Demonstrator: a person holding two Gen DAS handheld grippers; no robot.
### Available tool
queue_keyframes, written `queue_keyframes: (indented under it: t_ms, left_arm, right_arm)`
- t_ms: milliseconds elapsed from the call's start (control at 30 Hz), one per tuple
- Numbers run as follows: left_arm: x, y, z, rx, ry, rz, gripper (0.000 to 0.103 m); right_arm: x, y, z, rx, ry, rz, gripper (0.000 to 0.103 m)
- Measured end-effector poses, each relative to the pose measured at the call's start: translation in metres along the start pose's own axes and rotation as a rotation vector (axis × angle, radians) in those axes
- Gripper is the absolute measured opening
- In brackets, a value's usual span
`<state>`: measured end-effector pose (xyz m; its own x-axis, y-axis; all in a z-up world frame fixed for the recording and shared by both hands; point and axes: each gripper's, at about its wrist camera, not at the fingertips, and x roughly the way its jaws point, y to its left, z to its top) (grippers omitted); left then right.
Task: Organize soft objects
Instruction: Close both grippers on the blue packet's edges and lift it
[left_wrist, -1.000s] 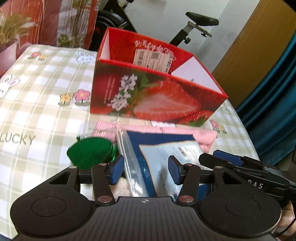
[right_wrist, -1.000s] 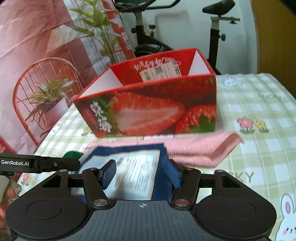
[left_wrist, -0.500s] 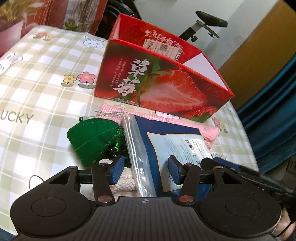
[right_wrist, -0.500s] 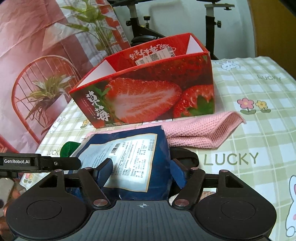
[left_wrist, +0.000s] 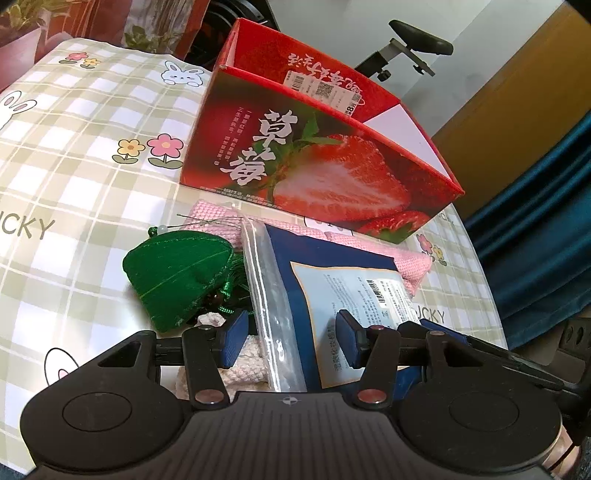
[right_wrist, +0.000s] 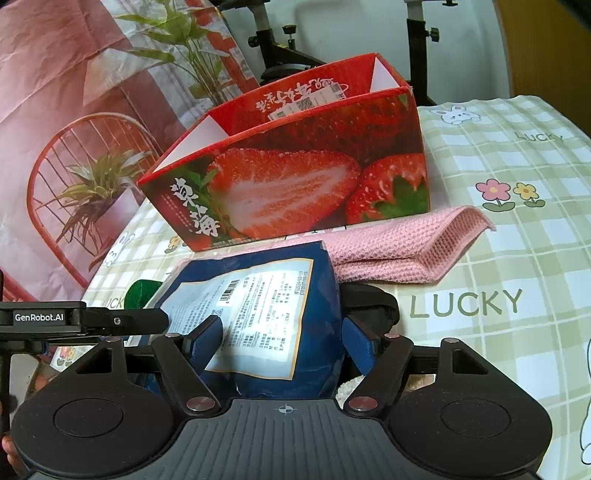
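A dark blue soft packet with a pale label (left_wrist: 347, 280) (right_wrist: 273, 314) lies on the table between both grippers, on a folded pink cloth (left_wrist: 410, 266) (right_wrist: 406, 247). My left gripper (left_wrist: 291, 339) is open, its fingers either side of the packet's clear edge. My right gripper (right_wrist: 282, 343) is open around the packet's near end. A green leaf-shaped pouch (left_wrist: 177, 273) lies left of the packet, with a cream knitted item (left_wrist: 243, 369) under my left fingers. The red strawberry box (left_wrist: 317, 158) (right_wrist: 295, 177) stands open behind them.
The table has a checked cloth with flowers and "LUCKY" print (right_wrist: 465, 302). A black object (right_wrist: 373, 299) lies under the packet's right side. An exercise bike (left_wrist: 417, 44) and a blue curtain (left_wrist: 546, 221) are behind the table.
Both grippers drew back and lowered toward the table. The blue packet came down from upright to lie flat on the pink cloth. Both grippers stayed open.
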<state>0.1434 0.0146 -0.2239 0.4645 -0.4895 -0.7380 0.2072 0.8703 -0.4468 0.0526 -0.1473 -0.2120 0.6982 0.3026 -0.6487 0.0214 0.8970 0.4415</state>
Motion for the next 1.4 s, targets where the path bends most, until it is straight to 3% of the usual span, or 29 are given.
queue_keyframes:
  t_ms: [167, 333, 433, 700, 1100, 1267, 1400]
  left_arm:
    - [0.006, -0.001, 0.005, 0.02, 0.02, -0.017, 0.053]
    - [0.006, -0.012, 0.007, 0.081, 0.025, -0.039, 0.04]
    - [0.003, -0.018, 0.01, 0.119, 0.021, -0.047, 0.04]
    - [-0.011, -0.024, 0.023, 0.182, 0.003, -0.053, 0.04]
    - [-0.037, -0.042, 0.053, 0.245, -0.085, -0.096, 0.037]
    - [-0.032, -0.049, 0.064, 0.256, -0.091, -0.098, 0.037]
    - [-0.021, -0.035, 0.061, 0.205, -0.068, -0.078, 0.037]
  right_arm:
    - [0.003, -0.004, 0.0, 0.019, 0.027, 0.012, 0.075]
    - [0.0, 0.005, 0.003, -0.029, 0.034, 0.033, 0.061]
    - [-0.004, 0.008, 0.009, -0.051, 0.029, 0.048, 0.053]
    - [-0.021, 0.029, 0.031, -0.291, 0.031, 0.09, 0.031]
    - [-0.041, 0.066, 0.061, -0.631, -0.089, 0.058, 0.02]
    - [-0.033, 0.076, 0.067, -0.693, -0.089, 0.032, 0.019]
    - [-0.022, 0.069, 0.061, -0.66, -0.062, 0.02, 0.015]
